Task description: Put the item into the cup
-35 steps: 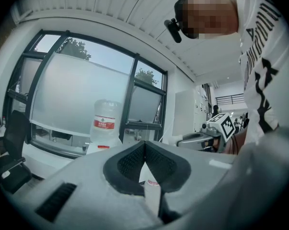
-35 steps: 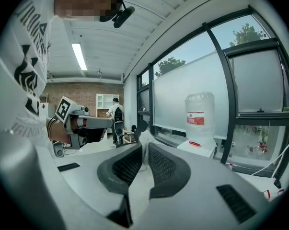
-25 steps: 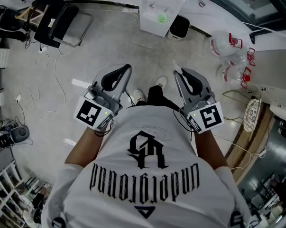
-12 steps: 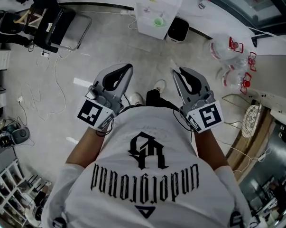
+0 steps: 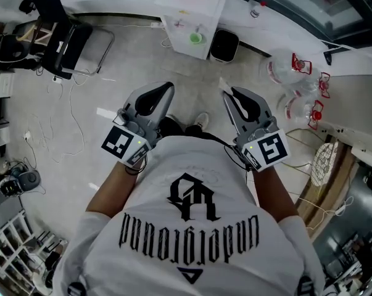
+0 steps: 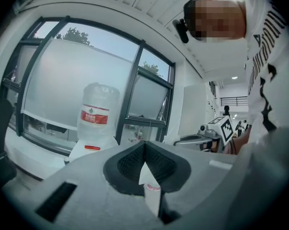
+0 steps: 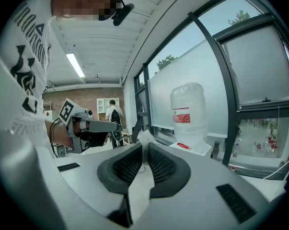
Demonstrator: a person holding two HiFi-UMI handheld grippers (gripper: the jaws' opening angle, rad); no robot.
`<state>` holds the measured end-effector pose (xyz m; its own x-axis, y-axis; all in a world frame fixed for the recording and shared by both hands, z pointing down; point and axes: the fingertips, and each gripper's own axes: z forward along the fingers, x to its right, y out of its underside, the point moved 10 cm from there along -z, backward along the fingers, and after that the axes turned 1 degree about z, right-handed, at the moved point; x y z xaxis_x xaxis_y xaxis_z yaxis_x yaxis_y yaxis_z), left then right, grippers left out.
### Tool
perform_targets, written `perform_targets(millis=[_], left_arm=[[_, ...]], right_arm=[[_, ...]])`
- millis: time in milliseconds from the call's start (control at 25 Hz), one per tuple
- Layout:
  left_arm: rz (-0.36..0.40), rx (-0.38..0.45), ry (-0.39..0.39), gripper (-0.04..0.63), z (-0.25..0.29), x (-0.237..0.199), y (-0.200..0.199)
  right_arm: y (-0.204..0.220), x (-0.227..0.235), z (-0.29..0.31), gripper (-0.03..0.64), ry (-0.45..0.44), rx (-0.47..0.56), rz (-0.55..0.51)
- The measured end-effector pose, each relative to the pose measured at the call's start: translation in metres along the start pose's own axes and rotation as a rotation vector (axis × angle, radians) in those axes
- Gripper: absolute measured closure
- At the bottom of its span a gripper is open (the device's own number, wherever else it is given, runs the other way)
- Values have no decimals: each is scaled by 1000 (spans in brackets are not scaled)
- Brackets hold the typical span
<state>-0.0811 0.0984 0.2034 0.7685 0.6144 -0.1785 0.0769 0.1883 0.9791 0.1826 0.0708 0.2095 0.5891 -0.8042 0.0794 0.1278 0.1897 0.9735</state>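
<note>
out over the pale grey floor i am holding both claws before the white printed shirt. the left claw is pressing its jaws together. the right claw is pinching a small white scrap at its tips. the little green cup is sitting well ahead on the white square worktop.

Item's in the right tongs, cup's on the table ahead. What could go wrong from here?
1. The small pale item sits only at the very tips of the right tongs, so it may slip out before it reaches the cup.
2. The small green cup stands among other small bits on the white square table, well ahead of the tongs. Its mouth looks narrow, so a release from too high could miss it.
</note>
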Motion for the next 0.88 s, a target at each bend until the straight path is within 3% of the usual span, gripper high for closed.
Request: perform_targets(millis=[400, 680, 880], left_arm=[[0, -40, 47, 581, 40, -38, 5], [47, -86, 85, 581, 67, -78, 8], [19, -112, 96, 581, 79, -108, 17]], right_arm=[[5, 31, 35, 571, 33, -25, 20], [13, 51, 67, 571, 66, -53, 54], [23, 61, 93, 571, 79, -69, 80]])
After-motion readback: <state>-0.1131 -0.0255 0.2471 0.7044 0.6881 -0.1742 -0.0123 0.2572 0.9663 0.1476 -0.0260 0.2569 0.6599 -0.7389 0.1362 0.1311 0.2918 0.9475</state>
